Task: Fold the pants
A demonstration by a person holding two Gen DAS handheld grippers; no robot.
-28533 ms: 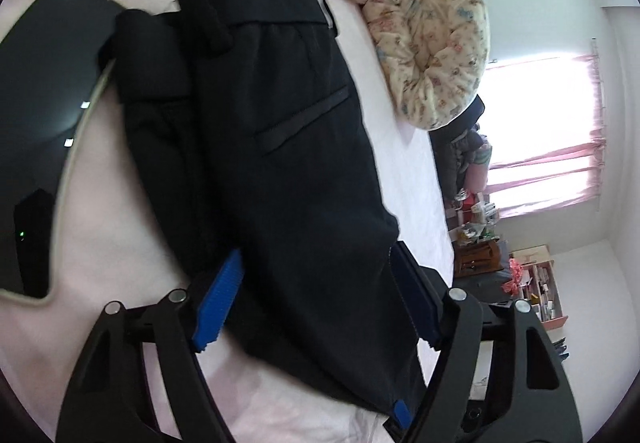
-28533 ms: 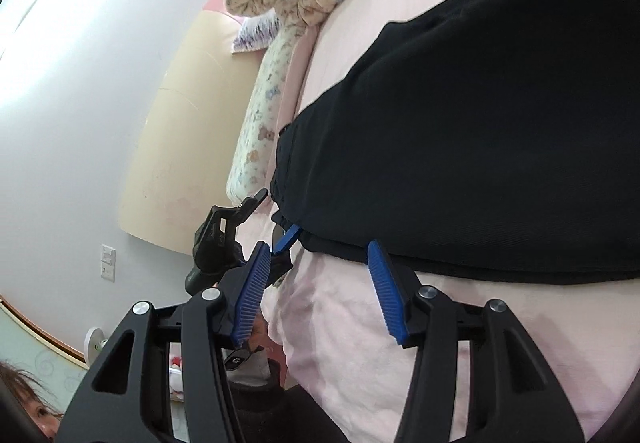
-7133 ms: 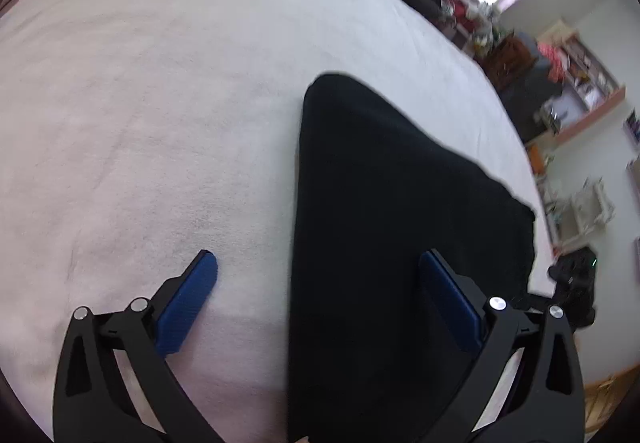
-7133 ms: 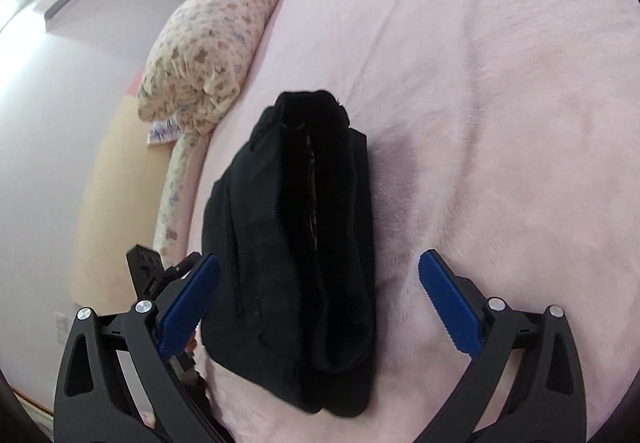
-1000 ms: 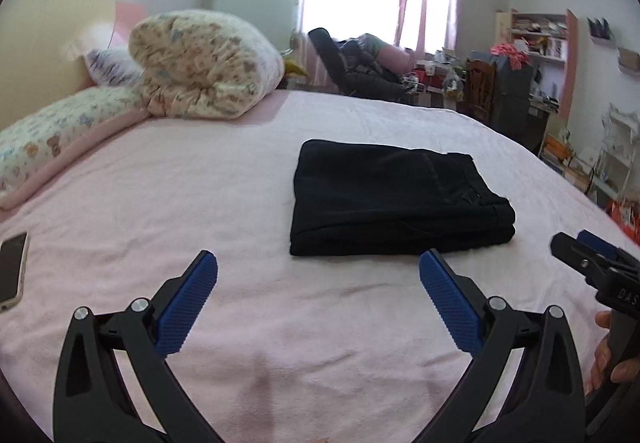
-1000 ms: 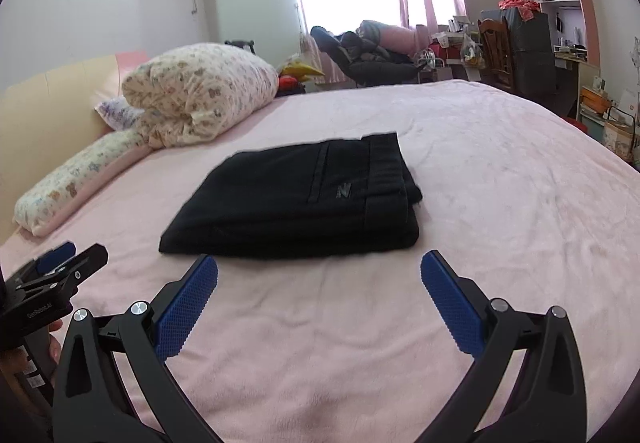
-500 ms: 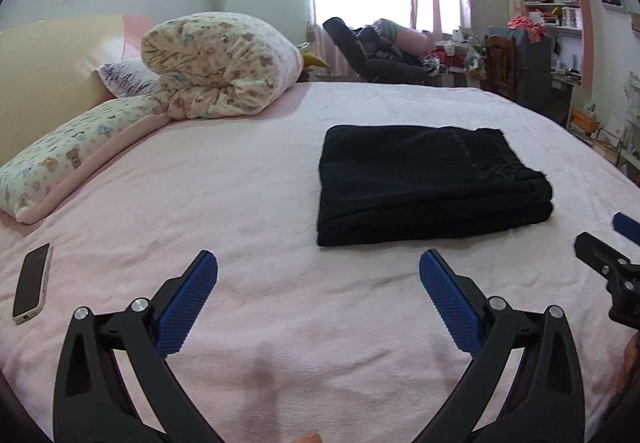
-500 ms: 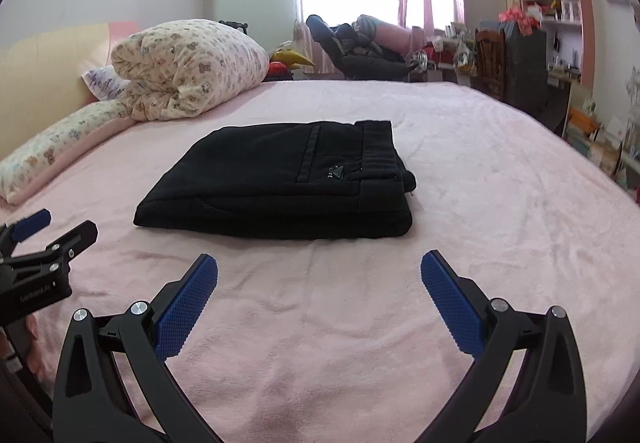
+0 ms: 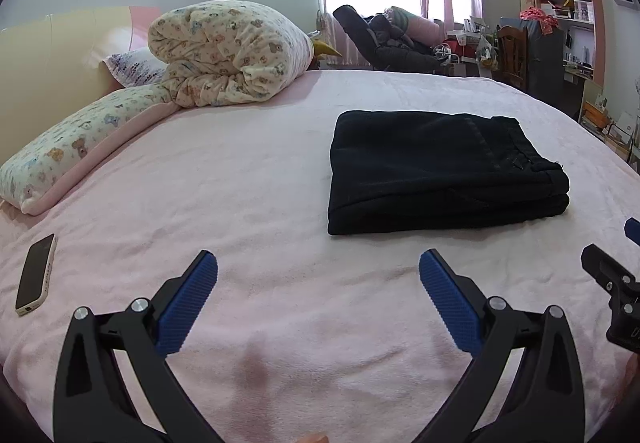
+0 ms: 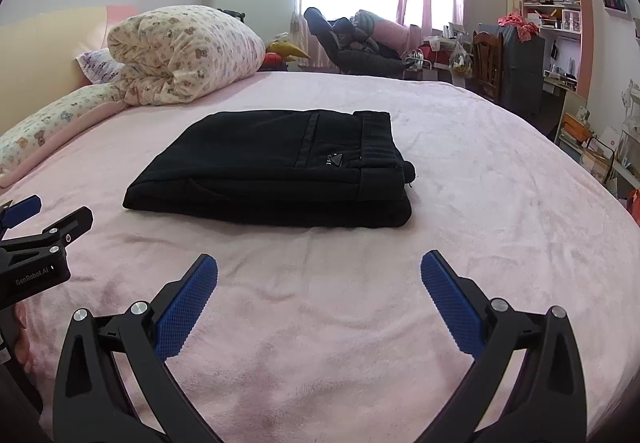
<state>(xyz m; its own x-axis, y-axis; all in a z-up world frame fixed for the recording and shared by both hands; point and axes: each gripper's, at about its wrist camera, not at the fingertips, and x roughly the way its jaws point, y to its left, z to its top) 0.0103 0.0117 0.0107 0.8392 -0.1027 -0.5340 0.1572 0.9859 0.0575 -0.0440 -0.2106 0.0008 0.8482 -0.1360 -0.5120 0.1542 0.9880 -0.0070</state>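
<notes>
Both the left gripper (image 9: 318, 283) and right gripper (image 10: 319, 283) have backed off wide open and empty, pants (image 10: 276, 167) folded flat on the bed (image 10: 480, 203) — looks done.

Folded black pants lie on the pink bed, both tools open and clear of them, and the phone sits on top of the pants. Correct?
Not quite. The phone lies on the pink bed, well apart from the folded black pants, as the left wrist view shows. The left tool and right tool are open and clear of them.
</notes>
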